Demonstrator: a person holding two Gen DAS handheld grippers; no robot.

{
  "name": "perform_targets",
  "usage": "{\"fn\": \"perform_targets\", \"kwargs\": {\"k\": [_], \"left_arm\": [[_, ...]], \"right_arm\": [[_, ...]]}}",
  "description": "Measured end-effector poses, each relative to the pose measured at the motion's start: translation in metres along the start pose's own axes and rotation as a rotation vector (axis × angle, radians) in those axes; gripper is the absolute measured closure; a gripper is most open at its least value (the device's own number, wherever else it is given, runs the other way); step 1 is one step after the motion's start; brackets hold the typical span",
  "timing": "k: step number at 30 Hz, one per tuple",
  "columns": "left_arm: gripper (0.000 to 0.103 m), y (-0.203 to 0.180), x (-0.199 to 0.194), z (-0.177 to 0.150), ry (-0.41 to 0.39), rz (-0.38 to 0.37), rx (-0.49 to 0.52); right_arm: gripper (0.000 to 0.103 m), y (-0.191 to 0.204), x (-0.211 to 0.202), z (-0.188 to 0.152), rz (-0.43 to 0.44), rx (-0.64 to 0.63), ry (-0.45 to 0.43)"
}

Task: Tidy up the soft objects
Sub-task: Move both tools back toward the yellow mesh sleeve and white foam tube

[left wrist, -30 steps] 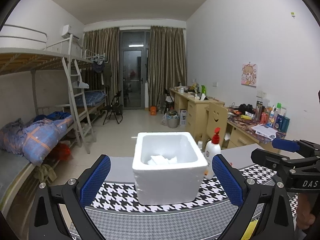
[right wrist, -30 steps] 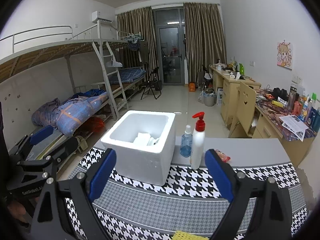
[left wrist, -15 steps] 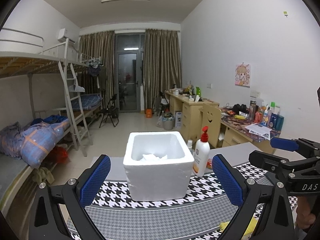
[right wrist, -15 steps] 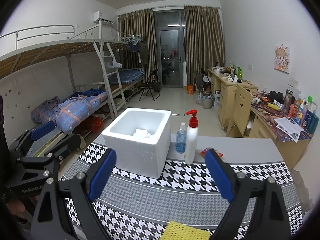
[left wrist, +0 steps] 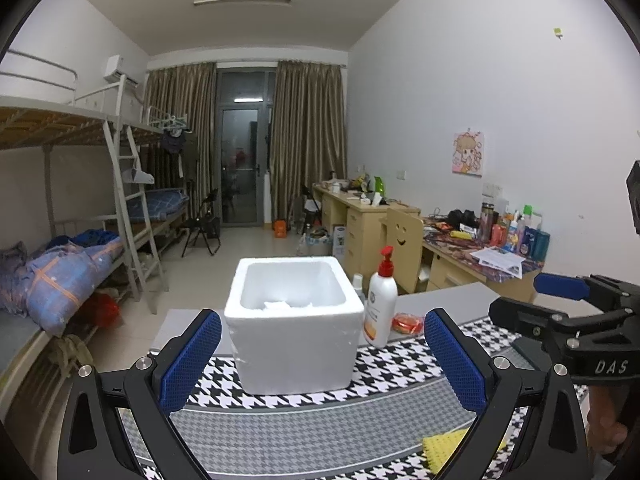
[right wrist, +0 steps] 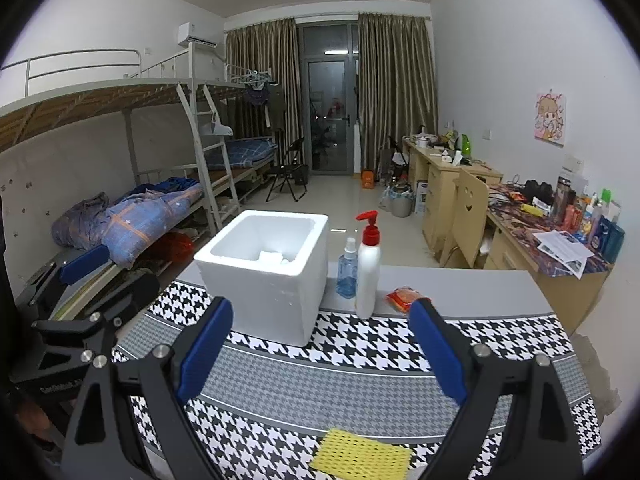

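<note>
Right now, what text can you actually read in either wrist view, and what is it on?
"DAS": white letters on the black body of the right gripper, cut off at the frame edge.
White pump bottle with red nozzle: label print too small.
Black left gripper: white lettering on its body, blurred.
Papers on the desk: unreadable.

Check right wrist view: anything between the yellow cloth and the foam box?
Nothing. In the right wrist view only bare houndstooth mat lies between the yellow cloth and the foam box. The right tool hangs open above that stretch.
</note>
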State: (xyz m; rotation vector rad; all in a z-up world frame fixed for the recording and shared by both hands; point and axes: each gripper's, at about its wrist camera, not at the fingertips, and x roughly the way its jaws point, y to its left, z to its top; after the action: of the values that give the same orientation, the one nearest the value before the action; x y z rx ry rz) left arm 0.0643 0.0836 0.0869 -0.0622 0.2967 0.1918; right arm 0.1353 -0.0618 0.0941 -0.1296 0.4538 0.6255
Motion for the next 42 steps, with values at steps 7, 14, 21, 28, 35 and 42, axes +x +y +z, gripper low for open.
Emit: {"fn": "perform_targets", "kwargs": {"k": [7,14,21,28,35,42], "left_arm": [[0.001,-0.014,-0.005,-0.015,0.002,-0.035,0.023],[0.001,-0.026,-0.013,-0.024,-0.001,-0.072,0.026],[0.001,-0.028,-0.021,-0.029,-0.011,-0.083,0.019],[0.001,-0.033,-0.016,-0.038,0.000,-0.081,0.021],[0.001,-0.041,-0.008,-0.045,0.005,-0.115,0.032],[0.001,-0.048,-0.004,-0.051,0.016,-0.144,0.038]], "right_arm": [[0.010,-0.008,-0.010,-0.015,-0.006,0.028,0.002],[0.010,-0.013,-0.023,-0.025,-0.016,0.019,-0.020],[0.010,-0.018,-0.028,-0.033,-0.021,0.029,-0.025],[0.010,-0.026,-0.026,-0.045,-0.030,0.047,-0.017],[0.010,-0.035,-0.027,-0.055,-0.063,0.056,-0.024],[0.010,-0.050,-0.026,-0.064,-0.086,0.087,-0.019]]}}
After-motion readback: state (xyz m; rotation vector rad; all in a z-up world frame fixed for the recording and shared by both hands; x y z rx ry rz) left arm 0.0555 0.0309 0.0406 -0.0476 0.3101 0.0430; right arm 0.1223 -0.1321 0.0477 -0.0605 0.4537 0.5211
